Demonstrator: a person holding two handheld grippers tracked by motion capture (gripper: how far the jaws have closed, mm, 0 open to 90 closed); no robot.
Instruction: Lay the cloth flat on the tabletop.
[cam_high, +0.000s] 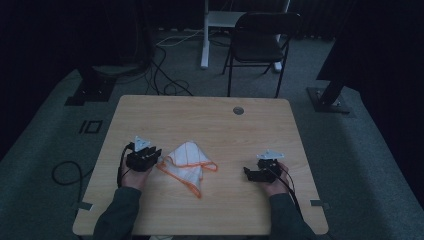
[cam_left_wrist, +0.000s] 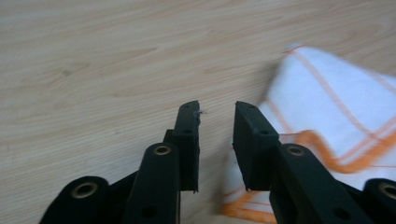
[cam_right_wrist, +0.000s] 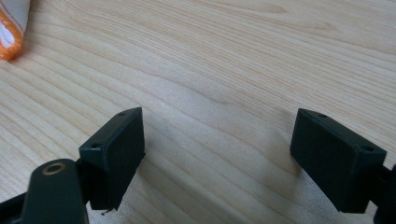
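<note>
**Cloth on table, two hand-held grippers beside it**

Item 1. Left gripper. Held in the left hand, low over the table, pointing toward the cloth. The forearm comes in from the near edge in a dark sleeve. A grey plate sits on top. In the left gripper view the jaws stand a narrow gap apart with bare wood seen between the tips; nothing is pinched. One black pad lies over the edge of the cloth, the other over bare wood.

Item 2. Right gripper. Held in the right hand, low over the table, pointing toward the cloth. The forearm enters from the near edge. A cable trails back along the sleeve. In the right gripper view the jaws stand wide, with only wood grain between them; nothing is held.

Item 3. Cloth. White with orange stripes and an orange hem, lying crumpled and partly folded on the table. It sits between the two grippers: just beside the left gripper's tips, well apart from the right gripper's. In the left gripper view the cloth lies ahead and to the picture's right of the jaws, running under one of them. In the right gripper view one orange-edged corner shows far ahead at the upper left of the picture.

Item 4. Markings. No brand, label or writing can be read on the grippers or the cloth. A dark mark on the floor, beyond the left gripper and off the table, looks like "10".
</note>
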